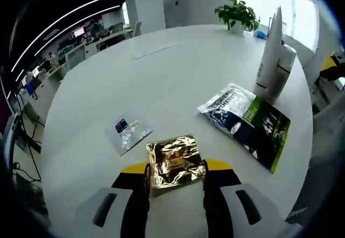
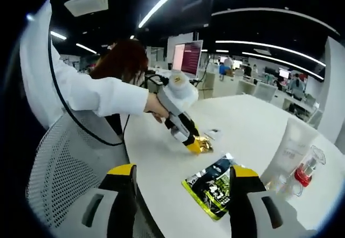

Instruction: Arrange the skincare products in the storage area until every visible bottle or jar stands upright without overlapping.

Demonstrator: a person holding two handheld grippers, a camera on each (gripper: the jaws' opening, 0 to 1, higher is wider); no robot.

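A: In the left gripper view, what has the left hand-held gripper [image 1: 176,180] got?

B: A gold foil sachet [image 1: 173,163]. It lies flat on the white round surface [image 1: 178,76] with its near edge between the two jaws, which stand close against its sides. Whether they press it I cannot tell.

A: And around it?

B: A small clear sachet with a dark label [image 1: 127,132] lies just to the left. A larger dark pouch with a green edge [image 1: 247,123] lies to the right. Beyond that pouch stands a tall white tube [image 1: 273,49], upright, with a potted plant [image 1: 237,15] at the far edge.

A: Now the right gripper view.

B: The right hand-held gripper [image 2: 183,195] has its jaws wide apart and nothing between them. It hangs over the near edge of the surface [image 2: 242,119], above the dark pouch [image 2: 214,186]. The left hand-held gripper [image 2: 198,145] reaches in from the left with its tips at the gold sachet [image 2: 205,145]. At right a white tube [image 2: 294,153] stands upright, with a small clear bottle with a red collar [image 2: 307,173] beside it. A mesh chair [image 2: 59,168] sits at lower left.
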